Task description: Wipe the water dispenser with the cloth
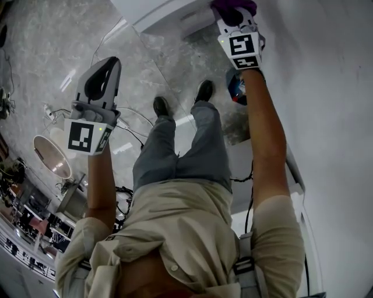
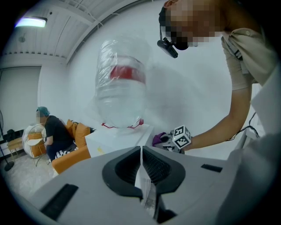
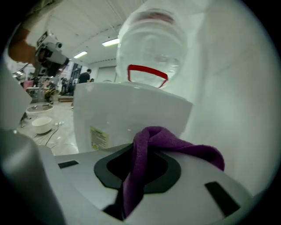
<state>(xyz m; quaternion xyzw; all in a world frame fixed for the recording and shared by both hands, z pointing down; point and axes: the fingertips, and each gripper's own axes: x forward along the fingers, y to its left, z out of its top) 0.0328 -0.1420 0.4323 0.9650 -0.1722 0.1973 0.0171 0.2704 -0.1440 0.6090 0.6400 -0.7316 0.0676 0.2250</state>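
Observation:
The white water dispenser carries an upturned clear bottle with a red band. My right gripper is shut on a purple cloth, which bunches out of the jaws right against the dispenser's top edge. In the head view that right gripper reaches far forward with the cloth at the dispenser. My left gripper hangs apart to the left, shut, with nothing in it. The left gripper view looks past its closed jaws at the bottle, the dispenser and the right gripper.
A white wall runs along the right. On the marble floor lie cables, a round white basin and a blue item by the person's shoes. A person sits on an orange sofa behind the dispenser.

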